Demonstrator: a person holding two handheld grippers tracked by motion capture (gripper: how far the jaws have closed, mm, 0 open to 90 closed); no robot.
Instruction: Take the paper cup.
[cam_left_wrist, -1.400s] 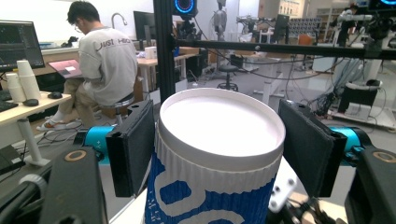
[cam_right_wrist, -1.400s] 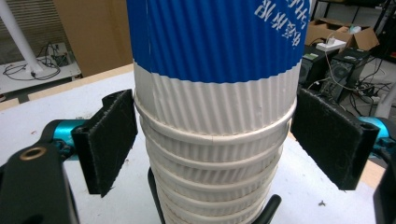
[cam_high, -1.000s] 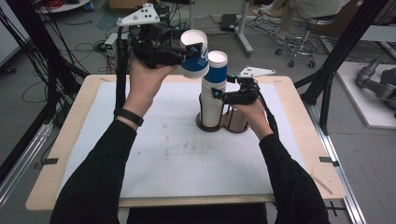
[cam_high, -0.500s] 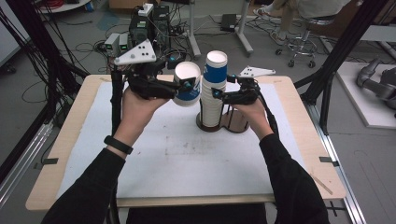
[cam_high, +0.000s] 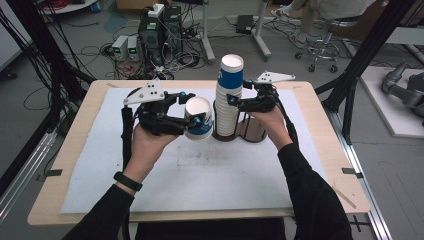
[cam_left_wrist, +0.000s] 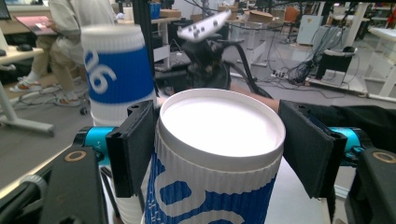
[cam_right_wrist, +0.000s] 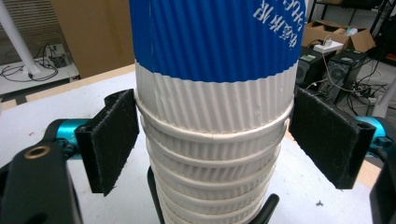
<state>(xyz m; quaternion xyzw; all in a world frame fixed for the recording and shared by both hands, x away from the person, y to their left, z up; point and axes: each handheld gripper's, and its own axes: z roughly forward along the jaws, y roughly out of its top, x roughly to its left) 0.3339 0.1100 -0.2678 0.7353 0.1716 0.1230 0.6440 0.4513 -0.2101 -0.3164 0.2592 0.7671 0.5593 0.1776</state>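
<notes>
Between the black pads of the left gripper (cam_left_wrist: 219, 154) sits a single paper cup (cam_left_wrist: 219, 140), white rim up, blue and white ribbed sleeve below. The left pad is pressed right against the cup's side under the rim; the right pad looks to be just at the rim, so the jaws are closed down on the cup and carrying it. In the high view that cup (cam_high: 198, 118) sits just left of centre frame, tilted a bit, held above the white mat (cam_high: 200, 170) and just beside the tall stack.

The right gripper (cam_right_wrist: 215, 140) is a different story: its two pads stand either side of the stack of paper cups (cam_right_wrist: 215, 116), around the spot where the top blue cup meets the white ribbed ones under it. The left pad is at or almost on the rim there, the right pad has a small gap, so it's a loose bracket, not a squeeze. In the high view, the right gripper (cam_high: 235, 101) is at the upper middle of the frame, beside the stack (cam_high: 229, 95), which stands upright in a dark wire holder (cam_high: 250, 131) on the mat. The mat covers a wooden table (cam_high: 320, 120).
</notes>
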